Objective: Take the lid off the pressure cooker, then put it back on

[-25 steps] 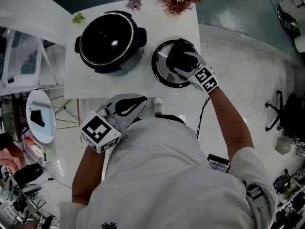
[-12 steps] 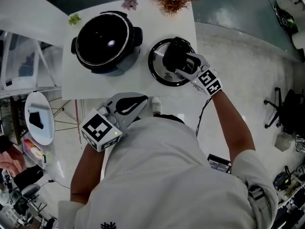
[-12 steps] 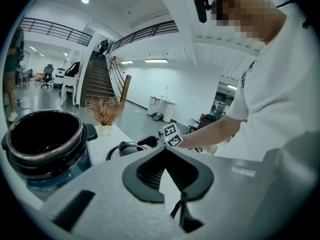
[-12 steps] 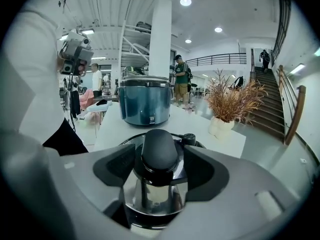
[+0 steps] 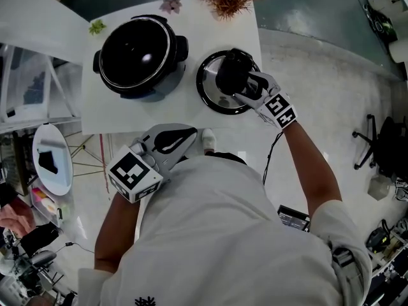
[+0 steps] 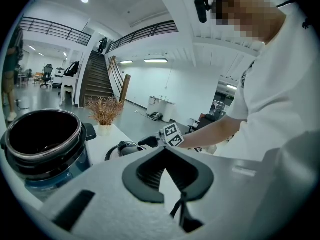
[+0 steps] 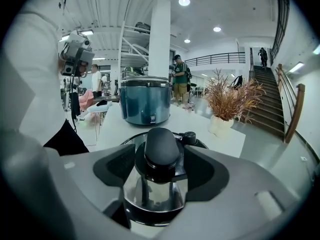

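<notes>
On the square white table (image 5: 178, 110), the round steel lid with black knob (image 5: 212, 94) lies just beside the open black pressure cooker (image 5: 137, 50). The right gripper (image 5: 234, 76) is clamped on the knob. The left gripper (image 5: 171, 139), jaws together and holding nothing, is off the table, above the shiny grey floor (image 5: 319, 75).

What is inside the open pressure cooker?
Only the dark, shiny inner wall of the pressure cooker with one light glint; no contents show. Nothing covers it: the lid lies beside it, held by the right tongs.
</notes>
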The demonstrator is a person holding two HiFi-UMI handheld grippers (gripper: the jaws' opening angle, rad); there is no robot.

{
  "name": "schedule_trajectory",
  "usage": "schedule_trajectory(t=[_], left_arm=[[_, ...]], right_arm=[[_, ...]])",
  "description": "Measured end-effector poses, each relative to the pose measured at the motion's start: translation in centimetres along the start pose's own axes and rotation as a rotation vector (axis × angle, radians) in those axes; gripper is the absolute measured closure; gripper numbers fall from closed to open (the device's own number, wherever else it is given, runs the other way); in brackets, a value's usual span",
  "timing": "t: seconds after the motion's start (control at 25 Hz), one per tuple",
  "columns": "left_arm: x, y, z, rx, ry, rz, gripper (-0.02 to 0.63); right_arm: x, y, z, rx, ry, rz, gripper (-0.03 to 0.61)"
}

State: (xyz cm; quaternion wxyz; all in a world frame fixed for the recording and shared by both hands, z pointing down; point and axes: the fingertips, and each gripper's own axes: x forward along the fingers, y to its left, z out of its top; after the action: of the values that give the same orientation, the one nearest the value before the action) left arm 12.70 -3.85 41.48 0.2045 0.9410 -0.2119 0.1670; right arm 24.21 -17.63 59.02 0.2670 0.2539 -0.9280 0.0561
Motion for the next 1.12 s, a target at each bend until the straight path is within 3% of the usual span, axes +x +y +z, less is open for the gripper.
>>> schedule_trajectory(t=[1.12], left_arm=[[-0.9,2.0,0.1,-0.022,-0.006,0.049,0.607]], right_arm=[[5.9,-0.1,1.0,-0.042,0.019,0.07,0.259]])
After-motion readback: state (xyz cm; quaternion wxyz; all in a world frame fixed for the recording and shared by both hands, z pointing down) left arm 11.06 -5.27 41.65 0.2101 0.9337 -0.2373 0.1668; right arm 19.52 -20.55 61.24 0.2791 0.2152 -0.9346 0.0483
